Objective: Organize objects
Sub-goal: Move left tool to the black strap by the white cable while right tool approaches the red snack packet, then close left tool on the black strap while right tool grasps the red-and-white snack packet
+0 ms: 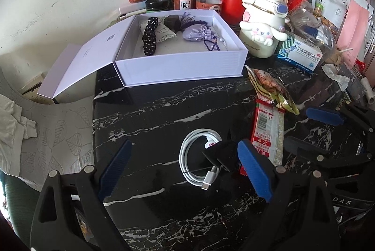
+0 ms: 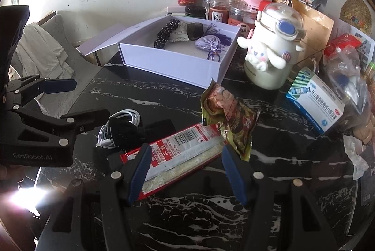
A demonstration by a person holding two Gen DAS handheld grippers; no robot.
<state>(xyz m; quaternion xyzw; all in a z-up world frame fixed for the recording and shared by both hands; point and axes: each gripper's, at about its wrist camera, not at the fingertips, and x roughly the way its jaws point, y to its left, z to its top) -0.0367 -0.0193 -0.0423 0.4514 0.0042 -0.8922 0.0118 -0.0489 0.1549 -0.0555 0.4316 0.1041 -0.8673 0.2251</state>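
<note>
- Starting at the left: the white box (image 1: 180, 68) sits open on the black marble table (image 1: 164, 110), lid flap hanging off the left edge. Inside are a dotted scrunchie (image 1: 150, 36) and a lilac pouch (image 1: 199, 33).
- Left gripper (image 1: 185, 171) hangs over the coiled white cable (image 1: 199, 157), fingers spread wide, not gripping anything. Some black thing, maybe cloth, lies on the coil.
- Red packet (image 2: 182, 152) lies flat just right of the cable. Right gripper (image 2: 187, 171) straddles it, fingers apart, and I can't tell if they touch it.
- Crumpled snack bag (image 2: 229, 115) overlaps the packet's far end.
- Far right: cartoon bottle (image 2: 271, 51), medicine box (image 2: 316, 105).
</note>
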